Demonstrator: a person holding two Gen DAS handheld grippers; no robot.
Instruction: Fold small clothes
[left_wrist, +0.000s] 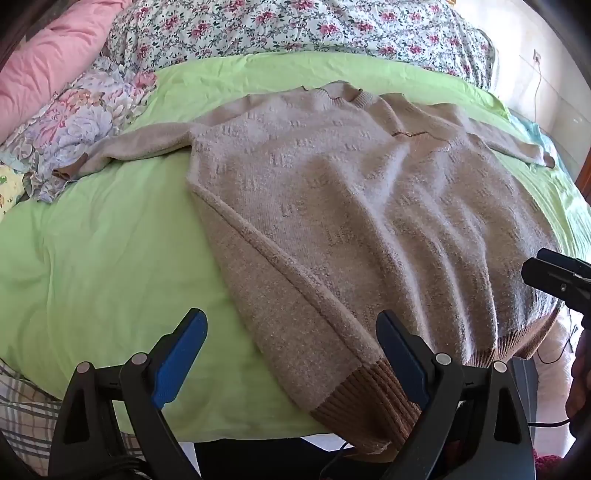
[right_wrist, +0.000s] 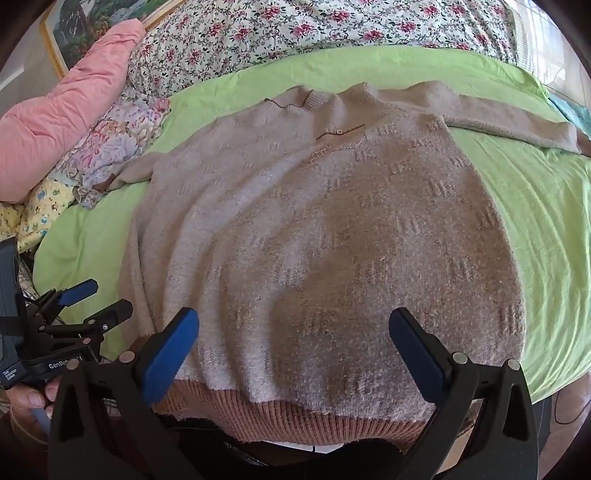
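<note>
The left tool (left_wrist: 291, 354) is spread wide and holds nothing; its two blue fingers (left_wrist: 181, 358) sit low at the near edge of the bed (left_wrist: 92, 258), with one finger over the green sheet and the other right by the sweater's brown hem (left_wrist: 376, 402). The right tool (right_wrist: 293, 350) is spread wide too, and empty — it hangs over the near end of the sweater (right_wrist: 314, 240), just above the same ribbed hem. The sweater is tan and fuzzy and lies flat, face up, in the middle of the green sheet, with its neck far away and both sleeves (right_wrist: 509, 118) stretched out to the sides. Past it are a flowery blanket (right_wrist: 314, 26), a pink pillow (right_wrist: 70, 107) and a small pile of other cloth (left_wrist: 74, 122). No fold looks started yet, so I think the next job is to grab the hem at its two corners. Things could go wrong here: the knit is thick and soft, so a tool might pinch only the top layer and the back would stay behind. The hem also hangs a bit over the bed's edge, so a bad grab could pull the whole sweater off — or bunch it up. The far left sleeve touches the cloth pile and might drag on it.
</note>
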